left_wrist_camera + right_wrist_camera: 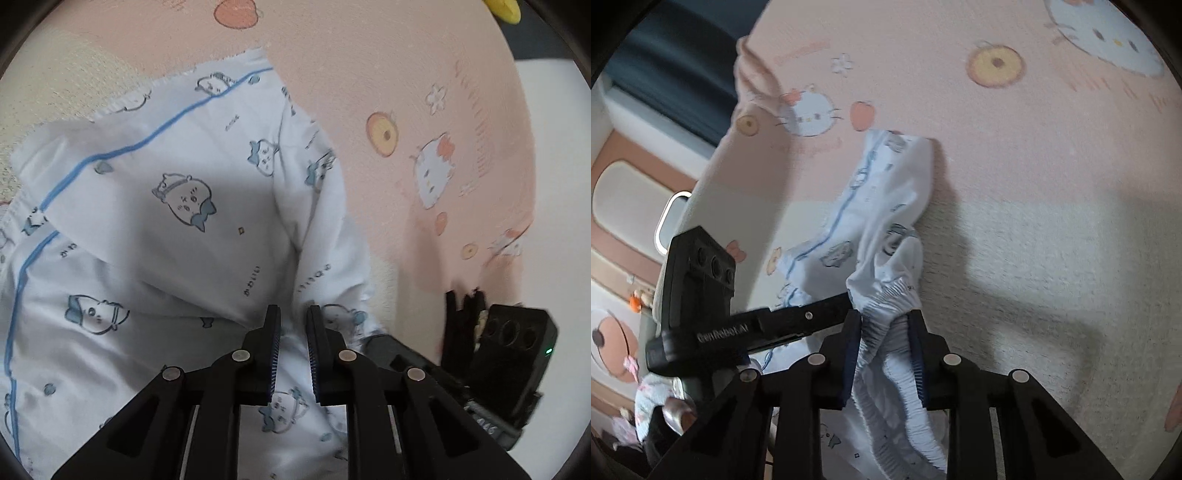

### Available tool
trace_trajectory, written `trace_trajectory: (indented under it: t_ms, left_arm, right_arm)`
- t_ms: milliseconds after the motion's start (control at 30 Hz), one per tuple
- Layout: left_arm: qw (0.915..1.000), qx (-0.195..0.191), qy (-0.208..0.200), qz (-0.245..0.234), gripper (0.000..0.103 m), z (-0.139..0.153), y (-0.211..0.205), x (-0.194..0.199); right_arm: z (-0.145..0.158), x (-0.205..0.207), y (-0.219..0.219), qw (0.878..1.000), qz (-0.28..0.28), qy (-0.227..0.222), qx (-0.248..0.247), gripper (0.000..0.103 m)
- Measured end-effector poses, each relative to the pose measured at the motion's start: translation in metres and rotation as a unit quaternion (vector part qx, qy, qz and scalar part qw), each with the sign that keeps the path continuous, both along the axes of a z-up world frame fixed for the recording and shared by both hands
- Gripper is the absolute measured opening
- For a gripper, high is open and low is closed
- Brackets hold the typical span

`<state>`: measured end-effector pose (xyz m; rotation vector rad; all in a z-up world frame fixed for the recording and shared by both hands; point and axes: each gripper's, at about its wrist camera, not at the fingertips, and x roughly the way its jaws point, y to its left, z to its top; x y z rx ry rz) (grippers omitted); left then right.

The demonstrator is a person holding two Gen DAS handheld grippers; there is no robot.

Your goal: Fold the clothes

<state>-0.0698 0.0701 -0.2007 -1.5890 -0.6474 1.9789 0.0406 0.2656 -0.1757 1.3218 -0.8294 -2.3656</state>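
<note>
A white garment [177,229] with blue piping and small cartoon prints lies bunched on a pink cartoon-print blanket [424,110]. In the left wrist view my left gripper [293,317] hovers over it with a narrow gap between its fingers, and fabric shows through the gap; I cannot tell if it pinches cloth. In the right wrist view my right gripper [884,321] is shut on the garment's gathered elastic edge [886,332] and lifts it, so the rest of the garment [879,206] hangs down toward the blanket [1015,147]. The left gripper's body [701,295] shows at the left.
The right gripper's body [498,350] shows at the lower right of the left wrist view. A cream woven mat [55,92] lies under the garment's upper left. A yellow object [504,9] sits at the top right. The blanket's edge and a pink-and-white wall [628,192] show at the left.
</note>
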Motion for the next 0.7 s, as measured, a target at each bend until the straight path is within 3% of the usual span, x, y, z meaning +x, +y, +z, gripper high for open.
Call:
trace_trajectory:
  t_ms: [33, 100, 167, 233, 400, 433, 467, 533, 700]
  left_arm:
    - [1.0, 0.004, -0.001, -0.003, 0.014, 0.002, -0.001, 0.0]
    - [0.9999, 0.006, 0.002, -0.014, 0.027, 0.007, 0.0, -0.002]
    - [0.9997, 0.004, 0.001, -0.024, 0.075, 0.009, 0.004, -0.002]
    - [0.9994, 0.022, 0.002, -0.027, 0.079, 0.009, 0.004, 0.001]
    - [0.9997, 0.008, 0.02, -0.015, 0.077, 0.002, 0.006, 0.004]
    - [0.9997, -0.001, 0.022, -0.014, 0.063, 0.0, 0.006, 0.004]
    - [0.9996, -0.012, 0.023, -0.014, 0.037, -0.002, 0.006, 0.004]
    - [0.9993, -0.03, 0.018, -0.016, 0.019, -0.008, 0.005, 0.002]
    - [0.9992, -0.034, 0.016, -0.013, 0.016, -0.015, -0.001, 0.0]
  right_arm:
    - [0.002, 0.0, -0.002, 1.0, 0.007, 0.005, 0.004, 0.021]
    - [0.001, -0.001, -0.007, 1.0, 0.021, 0.003, 0.011, 0.02]
    - [-0.002, -0.001, -0.012, 0.999, 0.036, -0.003, 0.018, 0.02]
    - [-0.006, -0.003, -0.018, 0.998, 0.048, -0.011, 0.024, 0.02]
    - [-0.008, -0.005, -0.025, 0.997, 0.066, -0.011, 0.036, 0.02]
    - [-0.008, -0.005, -0.024, 0.997, 0.066, -0.011, 0.036, 0.02]
    - [-0.008, -0.004, -0.022, 0.997, 0.064, -0.01, 0.034, 0.02]
    - [-0.008, -0.005, -0.018, 0.998, 0.059, -0.013, 0.027, 0.02]
    - [-0.007, -0.005, -0.014, 0.998, 0.057, -0.014, 0.014, 0.02]
